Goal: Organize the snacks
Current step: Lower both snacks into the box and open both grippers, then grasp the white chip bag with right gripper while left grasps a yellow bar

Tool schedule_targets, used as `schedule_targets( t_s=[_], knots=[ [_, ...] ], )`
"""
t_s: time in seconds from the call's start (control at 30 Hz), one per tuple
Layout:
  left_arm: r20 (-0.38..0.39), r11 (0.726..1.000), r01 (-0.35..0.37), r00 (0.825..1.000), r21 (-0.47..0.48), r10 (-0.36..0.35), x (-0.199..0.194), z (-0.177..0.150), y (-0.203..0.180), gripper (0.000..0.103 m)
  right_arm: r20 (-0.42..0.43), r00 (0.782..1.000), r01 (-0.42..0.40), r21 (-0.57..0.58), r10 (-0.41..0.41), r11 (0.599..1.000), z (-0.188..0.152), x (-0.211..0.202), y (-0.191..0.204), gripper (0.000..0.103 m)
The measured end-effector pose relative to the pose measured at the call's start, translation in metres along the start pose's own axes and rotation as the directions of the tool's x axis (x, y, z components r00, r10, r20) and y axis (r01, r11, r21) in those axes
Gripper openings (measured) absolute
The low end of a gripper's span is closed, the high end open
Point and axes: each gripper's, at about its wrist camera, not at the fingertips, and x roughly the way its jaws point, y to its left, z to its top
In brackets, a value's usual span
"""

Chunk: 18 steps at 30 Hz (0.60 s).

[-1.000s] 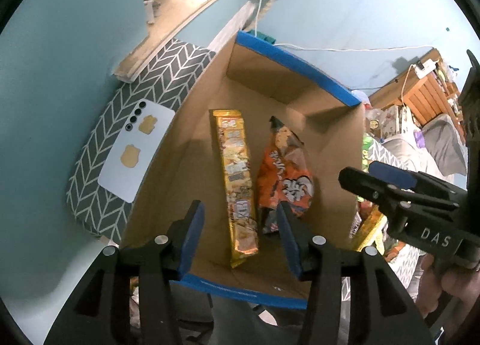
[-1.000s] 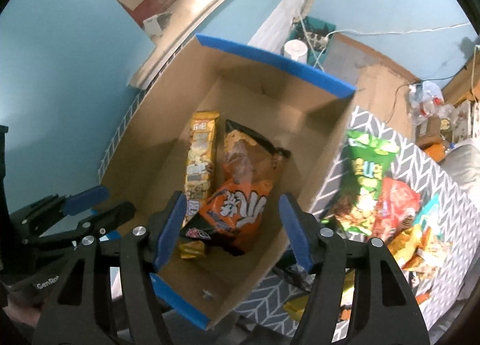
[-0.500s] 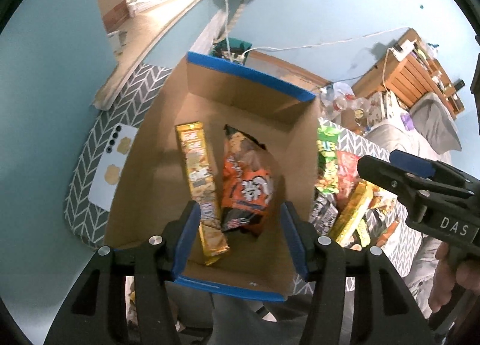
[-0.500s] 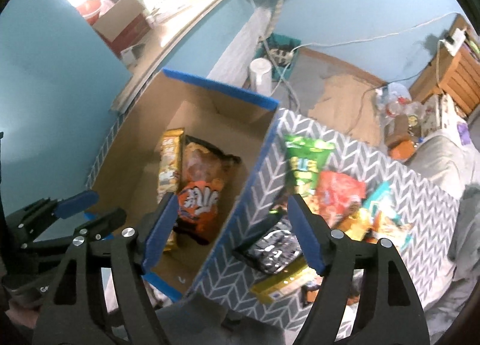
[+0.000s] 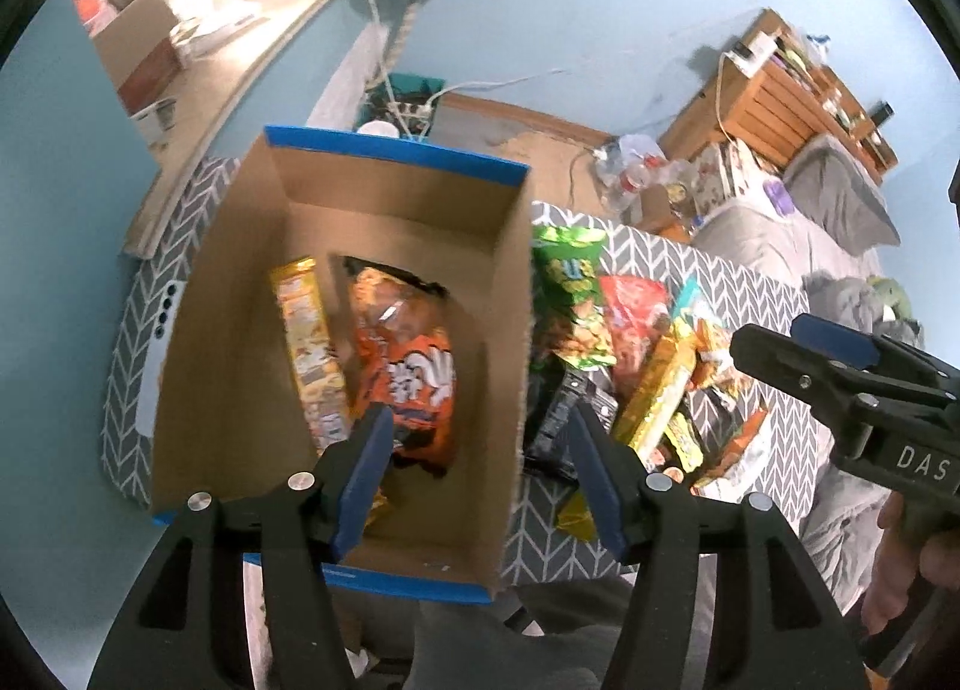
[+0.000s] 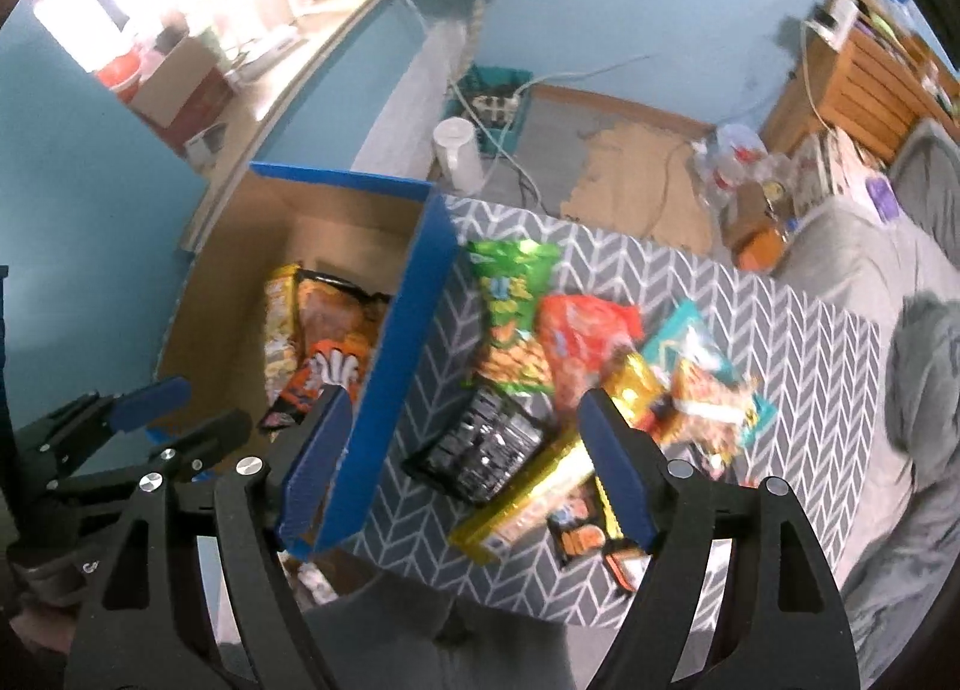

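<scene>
A cardboard box (image 5: 510,330) with a blue rim stands on the grey chevron table (image 6: 750,330). Inside it lie a long yellow packet (image 5: 306,342) and an orange bag (image 5: 414,366). My left gripper (image 5: 480,474) hovers over the box's right wall, its jaws opening with nothing between them. To the right of the box lies a pile of snacks: a green bag (image 6: 510,306), a red bag (image 6: 582,330), a black packet (image 6: 486,450) and a long gold packet (image 6: 528,504). My right gripper (image 6: 462,462) hangs above the black packet, its jaws also opening and empty.
A white phone (image 5: 159,354) lies on the table left of the box, partly hidden. A wooden ledge (image 5: 240,66) runs along the blue wall. A wooden crate (image 5: 780,102), grey bedding (image 5: 780,246) and floor cables lie beyond. A hand (image 5: 906,570) holds the right gripper.
Both grippers have risen and shifted right, from over the box's inside toward the snack pile. Both pairs of jaws stand wider. The packets in the box lie as before.
</scene>
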Motion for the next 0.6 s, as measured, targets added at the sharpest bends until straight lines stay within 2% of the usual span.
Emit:
schedule_targets(
  t_s=[0.33, 0.6],
  knots=[
    [-0.035, 0.992, 0.019, 0.999, 0.125, -0.014, 0.019, 0.000, -0.049, 0.068, -0.033, 0.998, 0.058, 0.159, -0.053, 0.986, -0.035, -0.007, -0.069, 0.078],
    [-0.088, 0.974, 0.034, 0.996, 0.224, -0.014, 0.045, -0.004, -0.084, 0.070, -0.060, 0.995, 0.098, 0.295, -0.084, 0.950, -0.069, -0.013, -0.123, 0.078]
  ],
)
